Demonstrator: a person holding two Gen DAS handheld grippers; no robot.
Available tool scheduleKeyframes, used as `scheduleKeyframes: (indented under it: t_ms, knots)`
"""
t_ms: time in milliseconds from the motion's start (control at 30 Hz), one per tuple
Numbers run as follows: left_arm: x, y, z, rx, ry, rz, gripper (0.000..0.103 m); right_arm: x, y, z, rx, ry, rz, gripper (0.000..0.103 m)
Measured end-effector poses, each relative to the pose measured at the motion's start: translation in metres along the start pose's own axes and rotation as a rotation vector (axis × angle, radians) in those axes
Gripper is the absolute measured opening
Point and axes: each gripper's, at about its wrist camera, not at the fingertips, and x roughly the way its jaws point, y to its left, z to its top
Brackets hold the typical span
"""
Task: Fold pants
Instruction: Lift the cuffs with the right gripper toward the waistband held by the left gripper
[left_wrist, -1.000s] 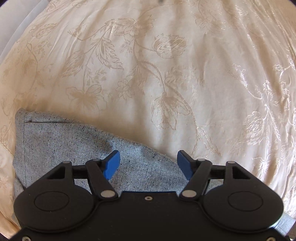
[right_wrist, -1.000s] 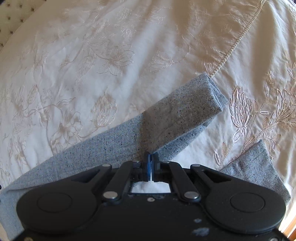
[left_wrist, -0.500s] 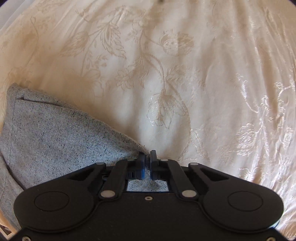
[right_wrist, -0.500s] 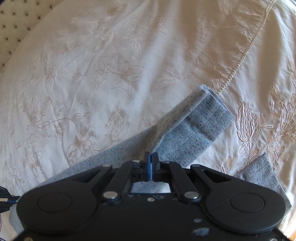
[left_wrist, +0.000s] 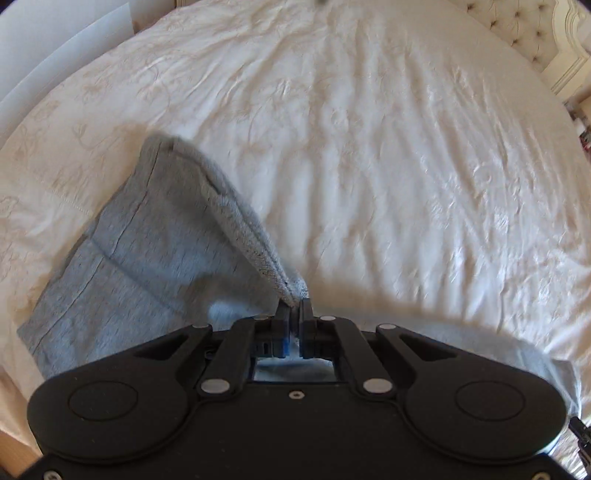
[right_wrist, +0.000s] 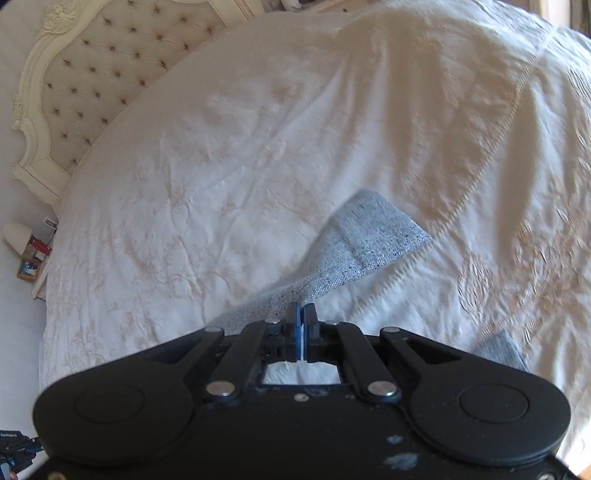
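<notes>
The grey flecked pants (left_wrist: 140, 258) lie on a cream embroidered bedspread (left_wrist: 388, 147). My left gripper (left_wrist: 294, 306) is shut on the waist edge of the pants and holds it lifted, the cloth hanging down to the left. In the right wrist view my right gripper (right_wrist: 302, 310) is shut on a pant leg (right_wrist: 369, 236), which hangs lifted off the bed ahead of it. Another grey cuff (right_wrist: 498, 347) lies at the lower right.
A tufted cream headboard (right_wrist: 92, 81) stands at the upper left of the right wrist view. A nightstand with small items (right_wrist: 31, 254) is beside the bed. The bedspread (right_wrist: 258, 166) spreads wide ahead.
My left gripper closed on the waist edge and lifted it. Both grippers have risen well above the bed, pulling the pants up with them.
</notes>
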Motion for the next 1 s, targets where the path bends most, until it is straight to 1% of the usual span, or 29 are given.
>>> scheduleKeyframes:
  t_ms: [67,133,200,233,400,533,600,733,800,867,900,967,1000]
  knots:
    - [0.014,0.002,-0.032,0.023,0.058,0.06,0.005,0.016,-0.024,-0.022,0.028,0.085,-0.065,0.002]
    - [0.028,0.005,-0.054,0.033,0.099,0.09,0.005,0.031,-0.038,-0.04,0.006,0.138,-0.129,0.002]
    - [0.035,0.006,-0.067,0.015,0.118,0.089,0.005,0.038,-0.047,-0.048,0.017,0.159,-0.147,0.002]
    - [0.033,0.004,-0.07,0.005,0.121,0.084,0.005,0.038,-0.051,-0.05,0.023,0.155,-0.148,0.002]
    - [0.024,0.002,-0.065,0.02,0.082,0.043,0.005,0.028,-0.051,-0.052,0.028,0.117,-0.115,0.002]
    - [0.011,-0.006,-0.038,0.065,0.054,-0.003,0.005,0.027,-0.045,-0.046,0.041,0.101,-0.107,0.002]
    - [0.003,-0.008,-0.021,0.072,0.024,-0.05,0.005,0.028,-0.036,-0.036,0.041,0.076,-0.102,0.002]
    - [-0.022,-0.022,0.019,0.125,-0.074,-0.097,0.005,0.019,-0.007,-0.006,0.03,-0.009,-0.065,0.002]
    - [-0.039,-0.022,0.027,0.144,-0.11,-0.134,0.005,0.002,0.005,0.003,-0.001,-0.07,-0.059,0.001]
    - [-0.051,-0.018,0.023,0.156,-0.126,-0.189,0.005,-0.026,0.012,0.008,-0.014,-0.136,-0.041,0.001]
    - [-0.056,-0.013,0.016,0.17,-0.126,-0.201,0.005,-0.038,0.012,0.006,-0.016,-0.156,-0.036,0.001]
    - [-0.058,-0.003,-0.003,0.194,-0.106,-0.203,0.005,-0.06,0.004,-0.006,0.011,-0.167,-0.032,0.003]
    - [-0.049,0.0,-0.015,0.205,-0.083,-0.2,0.005,-0.064,-0.002,-0.015,0.03,-0.154,-0.027,0.007]
